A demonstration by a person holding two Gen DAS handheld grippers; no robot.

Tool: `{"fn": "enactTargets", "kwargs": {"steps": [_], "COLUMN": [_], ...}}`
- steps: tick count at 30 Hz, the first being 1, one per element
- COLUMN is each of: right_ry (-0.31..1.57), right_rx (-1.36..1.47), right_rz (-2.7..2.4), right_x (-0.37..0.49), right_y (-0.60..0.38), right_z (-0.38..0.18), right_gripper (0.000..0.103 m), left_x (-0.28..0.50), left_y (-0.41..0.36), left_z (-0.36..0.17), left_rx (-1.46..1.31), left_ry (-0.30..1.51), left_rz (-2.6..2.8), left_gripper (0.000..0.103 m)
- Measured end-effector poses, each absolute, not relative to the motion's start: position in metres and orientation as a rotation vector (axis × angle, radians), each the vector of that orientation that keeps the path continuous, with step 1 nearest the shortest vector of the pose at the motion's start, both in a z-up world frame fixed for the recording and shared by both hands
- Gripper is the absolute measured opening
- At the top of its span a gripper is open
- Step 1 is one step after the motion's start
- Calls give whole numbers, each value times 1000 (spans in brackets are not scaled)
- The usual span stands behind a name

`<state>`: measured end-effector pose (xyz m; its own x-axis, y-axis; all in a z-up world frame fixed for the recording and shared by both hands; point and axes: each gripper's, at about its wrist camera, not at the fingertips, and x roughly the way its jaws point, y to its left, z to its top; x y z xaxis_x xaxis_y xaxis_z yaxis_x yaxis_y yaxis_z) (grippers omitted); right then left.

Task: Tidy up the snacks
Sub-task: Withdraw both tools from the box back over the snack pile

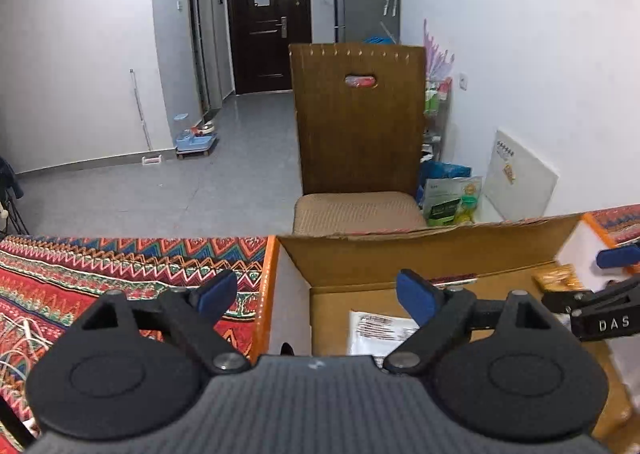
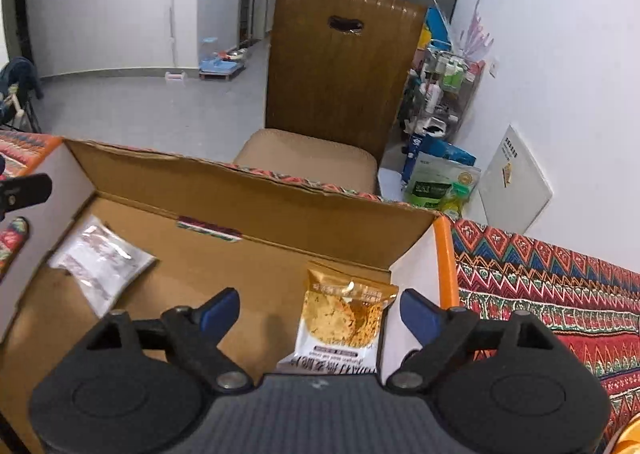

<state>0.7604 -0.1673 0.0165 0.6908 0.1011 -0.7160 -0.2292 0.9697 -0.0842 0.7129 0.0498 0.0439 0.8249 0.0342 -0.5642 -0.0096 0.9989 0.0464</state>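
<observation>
Snack packet (image 2: 343, 320): lies on the floor of the cardboard box (image 2: 256, 198), just ahead of the right gripper (image 2: 320, 312), between its jaws' tips and slightly right of centre.
Long axis: runs roughly along the fingers, away from the camera.
Nearer hand: the right, by my judgement.
Right jaws: wide apart, holding nothing.
Left gripper (image 1: 316, 296): jaws wide apart and empty, astride the box's left wall, white packet (image 1: 380, 330) ahead.
</observation>
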Motion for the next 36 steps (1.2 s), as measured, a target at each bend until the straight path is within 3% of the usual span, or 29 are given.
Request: {"fn": "enactTargets", "kwargs": {"steps": [4,9,17,22,27,36], "right_ry": [720,661,535,424,325,325], "right_rx": [-146,-181,-103,-39,-25,13], "right_rz": [214,211,272,332,353,257], "right_x": [729,674,532,413,304,167], "right_y": [-179,-197,-239,-269,-285,-288], "right_z": [66,127,183,174,144,37], "right_gripper": [88,98,103,103,103,103], "left_x": [678,620,467,347,235,131], "left_y": [48,46,41,45,44,45], "left_z": [94,160,210,200,155,74], "left_rx": [45,28,56,55,81,-45], "left_ry": [561,561,468,362,263,290], "left_rz": [-3,3,-48,-102,-70,-15], "left_gripper": [91,99,103,103,103,103]}}
